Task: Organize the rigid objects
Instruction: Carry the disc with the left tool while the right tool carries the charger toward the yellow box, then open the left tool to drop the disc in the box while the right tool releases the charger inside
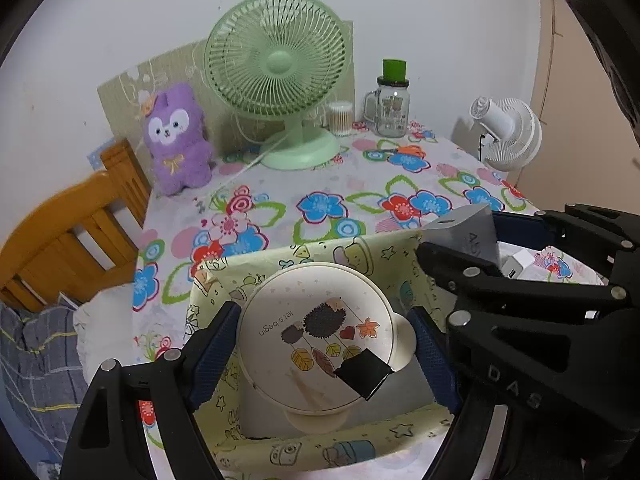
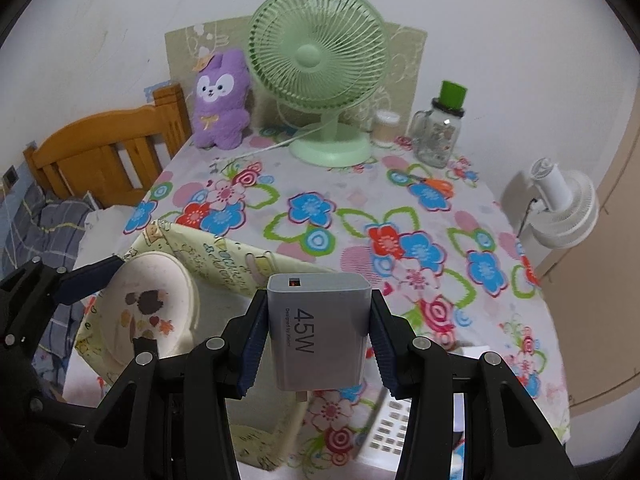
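My left gripper is shut on a round cream mirror printed with hedgehogs and leaves, its pads against the mirror's two sides. The mirror hangs tilted over the open top of a yellow-green fabric box at the near edge of the table. My right gripper is shut on a grey 45W charger, held just right of the box. The right wrist view also shows the mirror at the left, between the left gripper's fingers. In the left wrist view the charger shows at the right.
On the flowered tablecloth stand a green fan, a purple plush, a glass jar with a green lid, a swab tub and orange scissors. A white fan is at right, a keypad device near.
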